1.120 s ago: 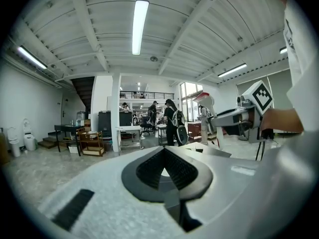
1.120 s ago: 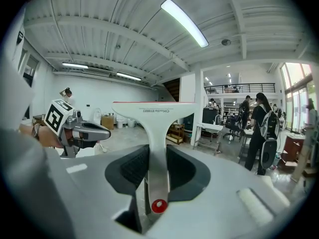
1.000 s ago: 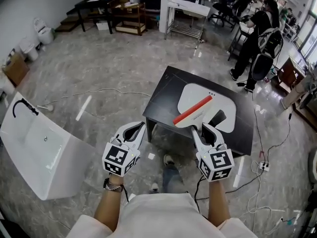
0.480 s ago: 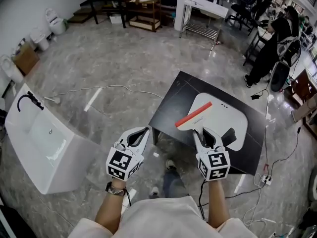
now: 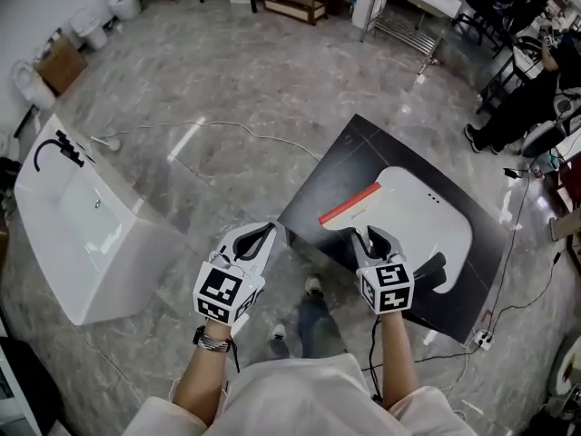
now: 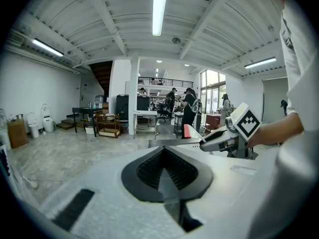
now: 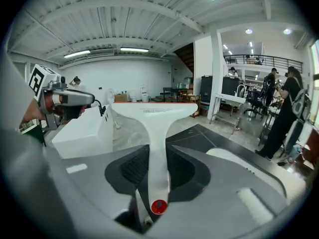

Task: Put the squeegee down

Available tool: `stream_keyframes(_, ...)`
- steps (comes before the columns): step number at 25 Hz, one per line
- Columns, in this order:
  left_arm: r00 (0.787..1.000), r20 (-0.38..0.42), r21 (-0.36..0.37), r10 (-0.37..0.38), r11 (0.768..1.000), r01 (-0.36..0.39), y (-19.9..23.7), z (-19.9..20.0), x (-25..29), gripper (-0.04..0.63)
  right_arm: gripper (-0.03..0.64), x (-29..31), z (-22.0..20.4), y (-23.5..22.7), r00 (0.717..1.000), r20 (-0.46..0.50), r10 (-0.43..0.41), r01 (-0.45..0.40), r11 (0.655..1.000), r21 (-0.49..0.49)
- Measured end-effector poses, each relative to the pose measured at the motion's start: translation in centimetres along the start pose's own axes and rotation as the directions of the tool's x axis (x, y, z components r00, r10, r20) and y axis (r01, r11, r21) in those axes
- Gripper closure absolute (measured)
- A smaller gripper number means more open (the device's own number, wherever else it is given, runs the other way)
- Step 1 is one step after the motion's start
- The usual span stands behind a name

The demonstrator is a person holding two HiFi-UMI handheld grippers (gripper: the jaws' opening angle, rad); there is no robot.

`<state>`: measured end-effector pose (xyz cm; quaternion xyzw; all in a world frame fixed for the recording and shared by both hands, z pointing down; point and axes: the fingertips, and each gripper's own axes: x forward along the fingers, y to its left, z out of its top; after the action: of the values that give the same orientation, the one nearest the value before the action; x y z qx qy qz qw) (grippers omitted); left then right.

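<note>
Squeegee (image 5: 350, 203) clamped in right tongs (image 5: 369, 236), lowered nearer black table (image 5: 320, 184)

Squeegee (image 7: 154, 118): handle recorded as smooth white plastic with a slight sheen; a red, rubbery-looking strip is seen along the blade edge.

Right gripper (image 5: 371, 235): shell noted as matt pale-grey plastic; pads (image 7: 130, 171) black and ribbed.

Table (image 5: 336, 162): top logged as matt black, smooth.

White panel (image 5: 436, 225) on it: glossy, hard-looking.

Floor (image 5: 236, 71): grey marbled stone, polished, reflections observed.

Basin (image 5: 91, 243): white, glossy, glazed look.

Shirt (image 5: 290, 398): pale matt cloth.
</note>
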<state>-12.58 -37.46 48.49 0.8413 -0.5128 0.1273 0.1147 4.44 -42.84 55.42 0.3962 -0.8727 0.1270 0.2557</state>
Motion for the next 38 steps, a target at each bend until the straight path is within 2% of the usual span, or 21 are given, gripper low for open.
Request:
stream_keyframes(2, 1.0, -0.017, -0.017, 0.023, 1.0, -0.023, 0.9, -0.8, 0.7, 0.591, 0.511, 2.4, -1.3, -0.5, 0.999, -0.041, 0.03, -0.029, 0.999, 0.027)
stream_keyframes(6, 0.997, -0.039, -0.048, 0.065, 0.997, -0.066, 2.7, -2.0, 2.1, 0.591, 0.511, 6.7, -3.7, -1.2, 0.99, -0.098, 0.097, -0.081, 0.985, 0.152)
stream_keyframes(9, 0.995, -0.057, -0.06, 0.086, 0.994, -0.089, 3.5, -2.7, 3.0, 0.591, 0.511, 9.1, -4.9, -1.5, 0.985, -0.132, 0.115, -0.091, 0.98, 0.179)
stream_keyframes(14, 0.992, -0.079, -0.081, 0.102, 0.991, -0.108, 4.2, -3.4, 4.1, 0.591, 0.511, 12.3, -5.8, -1.7, 0.973, -0.176, 0.15, -0.122, 0.98, 0.158)
stream_keyframes(26, 0.986, -0.114, -0.128, 0.122, 0.982, -0.136, 4.8, -5.8, 5.4, 0.591, 0.511, 16.7, -7.9, -1.9, 0.952, -0.272, 0.138, -0.114, 0.988, 0.104)
stream_keyframes(33, 0.981, -0.118, -0.153, 0.154, 0.973, -0.171, 5.6, -6.3, 4.7, 0.591, 0.512, 17.8, -8.0, -1.8, 0.948, -0.285, 0.14, -0.124, 0.989, 0.075)
stream_keyframes(38, 0.979, -0.116, -0.167, 0.17, 0.968, -0.188, 6.3, -6.7, 4.1, 0.591, 0.512, 18.7, -7.7, -1.5, 0.948, -0.294, 0.122, -0.129, 0.992, -0.003)
